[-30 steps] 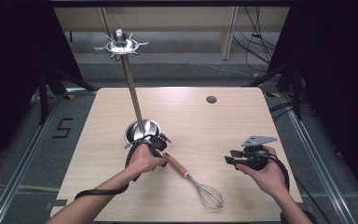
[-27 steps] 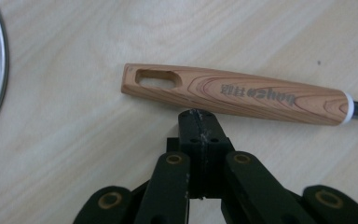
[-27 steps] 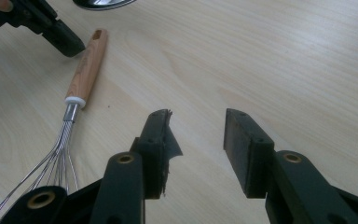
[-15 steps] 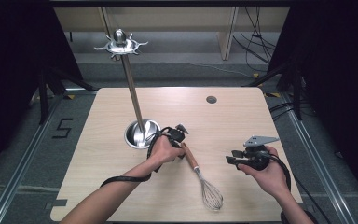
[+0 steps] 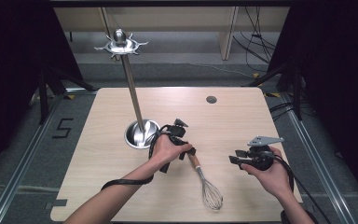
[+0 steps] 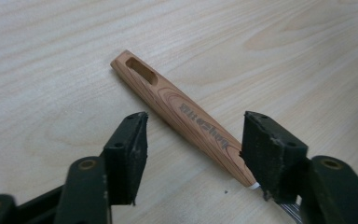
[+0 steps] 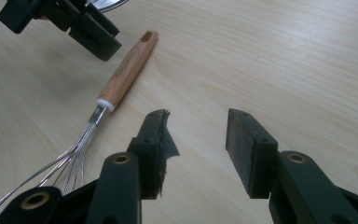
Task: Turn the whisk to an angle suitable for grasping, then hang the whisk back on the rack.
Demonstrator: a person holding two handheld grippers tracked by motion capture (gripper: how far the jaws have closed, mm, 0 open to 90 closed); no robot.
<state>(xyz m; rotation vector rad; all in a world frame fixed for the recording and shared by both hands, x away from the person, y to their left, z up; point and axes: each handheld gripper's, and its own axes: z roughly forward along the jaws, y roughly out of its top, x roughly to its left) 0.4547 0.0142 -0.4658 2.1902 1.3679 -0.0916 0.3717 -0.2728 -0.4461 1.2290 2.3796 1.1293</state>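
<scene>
- The whisk (image 5: 205, 179) lies flat on the wooden table (image 5: 98, 186), near the front edge between the two hands, its wire end toward the person and its wooden handle (image 6: 182, 116) pointing back toward the metal stand.
- The left gripper (image 6: 191, 140) has just let go: its jaws have been spreading and now stand apart, one on each side of the handle, with pale table showing between each pad and the wood.
- In the left gripper view the handle runs on a slant across the gap, its slotted tip away from the jaws, the white collar tucked beside the right-hand jaw.
- From above, the left hand (image 5: 168, 150) sits just over the handle's end, right next to the round base (image 5: 135, 135) of the stand (image 5: 129, 79).
- The right gripper (image 5: 237, 158) hovers well off to the side of the whisk, above bare table.
- Its jaws have been easing open too, and in the right gripper view they stand apart with nothing between them.
- That same view catches the whisk's wires (image 7: 70, 156) at lower left and the left gripper beyond the handle.
</scene>
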